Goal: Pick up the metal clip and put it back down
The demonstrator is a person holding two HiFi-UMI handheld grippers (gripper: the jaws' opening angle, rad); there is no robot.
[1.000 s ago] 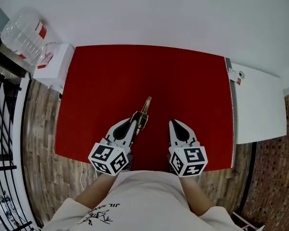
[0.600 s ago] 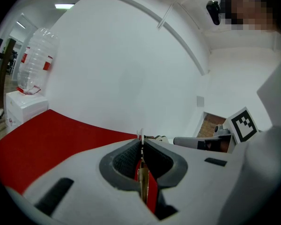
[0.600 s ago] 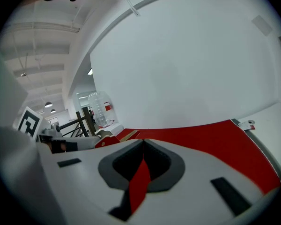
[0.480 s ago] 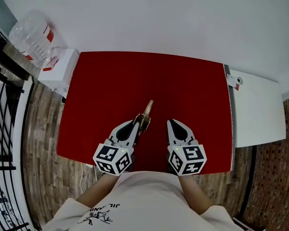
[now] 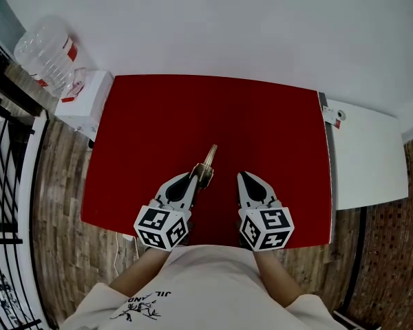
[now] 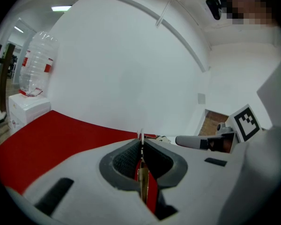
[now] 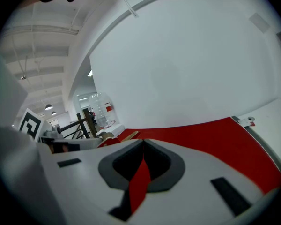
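Note:
The metal clip (image 5: 208, 159) is a slim brass-coloured piece that sticks out forward from the tips of my left gripper (image 5: 197, 176), over the red table (image 5: 213, 108). In the left gripper view the clip (image 6: 143, 182) is a thin gold strip pinched between the dark pads, and the left gripper (image 6: 141, 142) is shut on it. Whether the clip touches the tabletop I cannot tell. My right gripper (image 5: 243, 177) rests beside it near the table's front edge. Its jaws are shut with nothing between them, and only red table shows through the slit of the right gripper (image 7: 143, 143).
A large clear water bottle (image 5: 47, 52) lies on a white box (image 5: 82, 105) at the table's far left corner. A white table (image 5: 368, 153) adjoins the right side. A black railing (image 5: 7, 184) runs along the left over the wood floor.
None beyond a slight shift of the head view; both grippers and the clip keep their places.

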